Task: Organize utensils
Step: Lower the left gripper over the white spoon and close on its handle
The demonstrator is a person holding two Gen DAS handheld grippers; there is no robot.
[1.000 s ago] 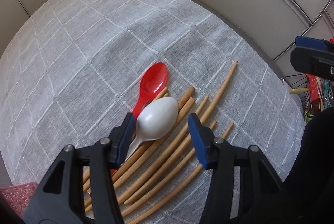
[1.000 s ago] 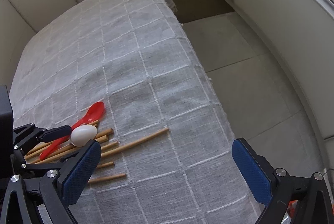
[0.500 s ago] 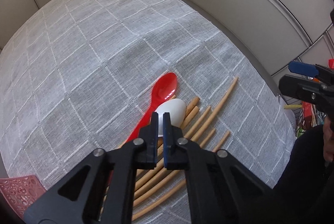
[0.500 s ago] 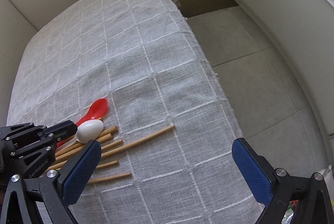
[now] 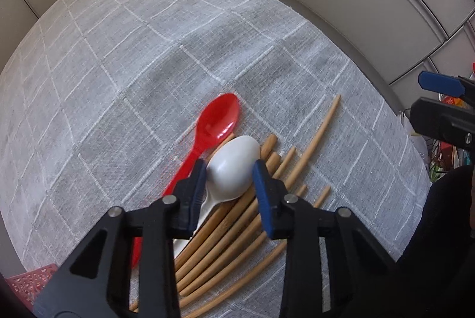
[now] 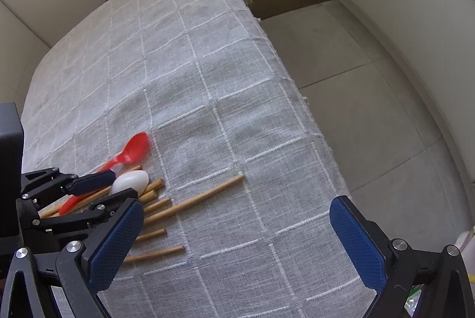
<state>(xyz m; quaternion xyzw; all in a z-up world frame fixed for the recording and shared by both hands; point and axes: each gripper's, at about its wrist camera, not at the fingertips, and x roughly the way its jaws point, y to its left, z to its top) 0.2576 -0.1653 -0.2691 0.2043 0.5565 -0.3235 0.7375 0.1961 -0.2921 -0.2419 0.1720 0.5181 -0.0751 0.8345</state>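
A white spoon [image 5: 234,163] lies bowl-down on a bundle of wooden chopsticks [image 5: 237,226], beside a red spoon [image 5: 218,119], all on the grey checked tablecloth [image 5: 148,57]. My left gripper [image 5: 230,172] is open with its blue pads on either side of the white spoon's bowl, not clamped on it. In the right wrist view the white spoon [image 6: 129,183], red spoon [image 6: 133,152] and chopsticks [image 6: 193,199] lie at the left, with the left gripper [image 6: 98,190] over them. My right gripper [image 6: 234,243] is wide open and empty above the cloth's right part.
A red perforated basket corner [image 5: 28,282] shows at the lower left. The table's right edge [image 6: 299,98] drops to a tiled floor [image 6: 371,86]. Pale wall panels surround the table. The right gripper [image 5: 439,107] shows at the far right of the left wrist view.
The left gripper was open a second ago, shut half a second ago while pulled back, and has now opened again around the white spoon's bowl. The right gripper stayed open, shifting slightly.
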